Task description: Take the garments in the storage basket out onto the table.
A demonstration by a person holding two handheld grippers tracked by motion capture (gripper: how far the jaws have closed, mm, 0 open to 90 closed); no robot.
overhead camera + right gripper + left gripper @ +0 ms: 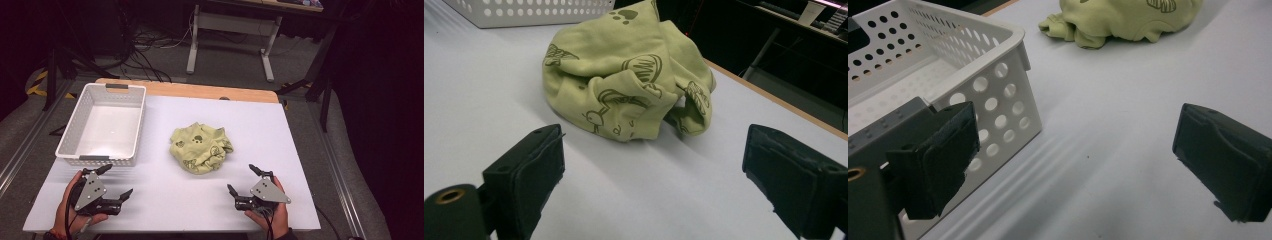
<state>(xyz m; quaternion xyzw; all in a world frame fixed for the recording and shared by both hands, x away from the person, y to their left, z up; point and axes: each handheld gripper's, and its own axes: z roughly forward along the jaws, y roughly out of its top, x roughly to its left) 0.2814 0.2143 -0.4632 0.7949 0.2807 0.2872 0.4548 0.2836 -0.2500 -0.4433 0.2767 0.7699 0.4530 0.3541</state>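
Both tools sit wide open and empty on the table (300, 150): left tool (116, 181) by the white basket (67, 134), right tool (243, 178) near the crumpled green cloth (201, 148).

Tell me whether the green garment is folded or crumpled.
Crumpled. The green garment lies in a bunched heap on the table, with loose folds and overlapping edges in the right gripper view, beside the white basket, not in it.

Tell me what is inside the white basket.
The white basket shows a bare white floor with nothing lying on it. From the high view, the strip of floor just behind its near wall is hidden. The green garment lies outside, on the table.
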